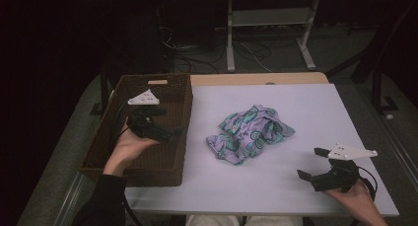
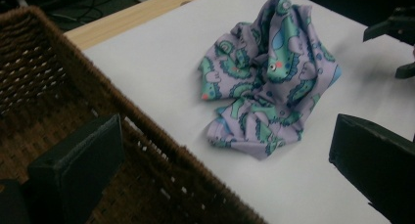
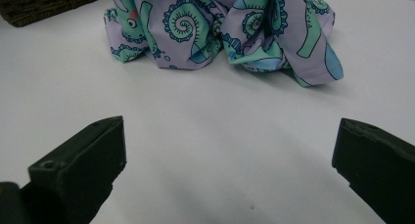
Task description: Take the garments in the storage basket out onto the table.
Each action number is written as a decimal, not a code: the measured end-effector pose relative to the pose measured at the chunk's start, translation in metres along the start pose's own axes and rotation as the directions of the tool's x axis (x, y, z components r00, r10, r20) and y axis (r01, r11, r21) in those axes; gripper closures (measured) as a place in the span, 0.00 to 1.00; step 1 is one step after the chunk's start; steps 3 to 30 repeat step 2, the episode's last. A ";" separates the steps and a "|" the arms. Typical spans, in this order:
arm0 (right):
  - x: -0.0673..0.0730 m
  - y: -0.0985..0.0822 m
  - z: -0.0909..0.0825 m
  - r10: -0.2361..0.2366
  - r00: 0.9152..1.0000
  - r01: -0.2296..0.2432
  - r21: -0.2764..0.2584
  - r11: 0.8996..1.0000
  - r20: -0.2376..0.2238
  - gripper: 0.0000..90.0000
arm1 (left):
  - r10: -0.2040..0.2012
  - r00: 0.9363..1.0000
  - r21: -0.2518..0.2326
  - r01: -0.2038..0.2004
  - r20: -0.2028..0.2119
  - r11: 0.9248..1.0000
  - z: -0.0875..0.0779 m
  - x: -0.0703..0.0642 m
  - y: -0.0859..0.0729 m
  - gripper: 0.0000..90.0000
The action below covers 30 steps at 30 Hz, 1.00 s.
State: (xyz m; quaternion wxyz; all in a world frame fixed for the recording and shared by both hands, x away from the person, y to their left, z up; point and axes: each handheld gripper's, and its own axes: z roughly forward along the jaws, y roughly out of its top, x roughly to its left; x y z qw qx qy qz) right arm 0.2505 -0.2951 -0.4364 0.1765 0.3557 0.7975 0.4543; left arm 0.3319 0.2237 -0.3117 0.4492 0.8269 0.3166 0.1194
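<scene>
A crumpled lilac cloth printed with green and blue creatures lies in the middle of the white table. My left gripper hovers open over the right side of a brown wicker basket, its jaws pointing toward the cloth. In the left gripper view, the cloth sits beyond the basket rim, between the wide-spread jaws of the left gripper. My right gripper is open near the table's front right. It faces the cloth with bare table between its jaws.
The basket looks empty inside. A wooden strip runs along the table's far edge. Beyond it, on the dark floor, are cables and a white stand's legs. The other gripper appears at the top right of the left gripper view.
</scene>
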 end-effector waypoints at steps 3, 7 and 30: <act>0.000 0.000 0.000 -0.002 1.000 0.002 -0.003 1.000 0.000 0.00 | 0.003 1.000 -0.013 -0.003 0.000 1.000 -0.002 0.000 -0.001 0.00; 0.000 0.000 0.000 -0.002 1.000 0.002 -0.003 1.000 0.000 0.00 | 0.003 1.000 -0.013 -0.003 0.000 1.000 -0.002 0.000 -0.001 0.00; 0.000 0.000 0.000 -0.002 1.000 0.002 -0.003 1.000 0.000 0.00 | 0.003 1.000 -0.013 -0.003 0.000 1.000 -0.002 0.000 -0.001 0.00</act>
